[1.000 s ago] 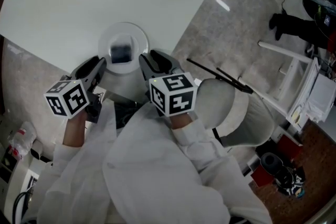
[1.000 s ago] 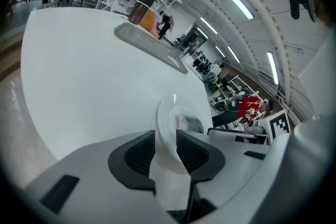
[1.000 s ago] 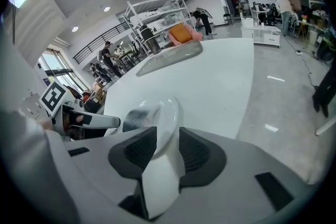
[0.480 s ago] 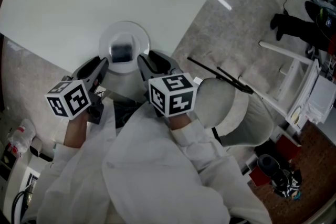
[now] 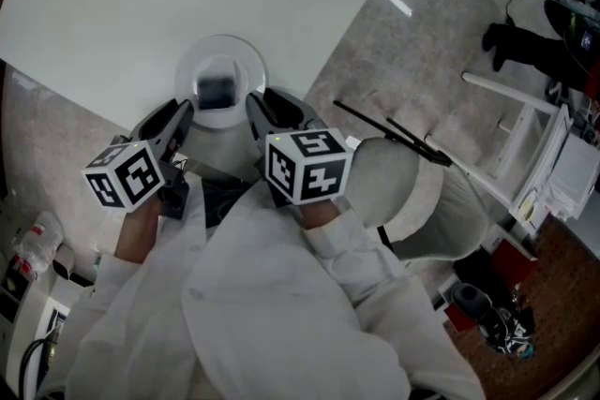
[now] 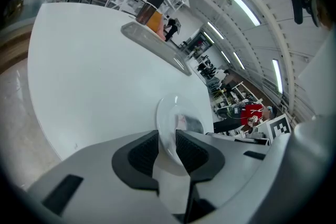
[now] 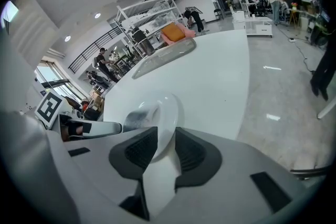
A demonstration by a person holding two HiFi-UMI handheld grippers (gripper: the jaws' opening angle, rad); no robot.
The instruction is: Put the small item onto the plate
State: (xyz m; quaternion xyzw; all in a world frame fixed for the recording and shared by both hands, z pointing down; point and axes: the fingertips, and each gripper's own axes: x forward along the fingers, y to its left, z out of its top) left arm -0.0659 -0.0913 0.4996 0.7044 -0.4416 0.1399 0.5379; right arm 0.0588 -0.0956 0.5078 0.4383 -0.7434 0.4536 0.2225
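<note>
Head view looks steeply down; both tool views share the plate [image 5: 223, 48].

Ceiling light strips [image 6: 240, 3] are glowing at one o'clock; the white table [image 5: 281, 5] is glaring; fisheye edges are bending; the plate [image 6: 166, 131] is blurring.

The right gripper [image 7: 166, 139] clamps the near rim of the white plate [image 7: 167, 108]. A small grey item [image 7: 137, 114] rests on it, with the left gripper [image 7: 92, 127] left.
</note>
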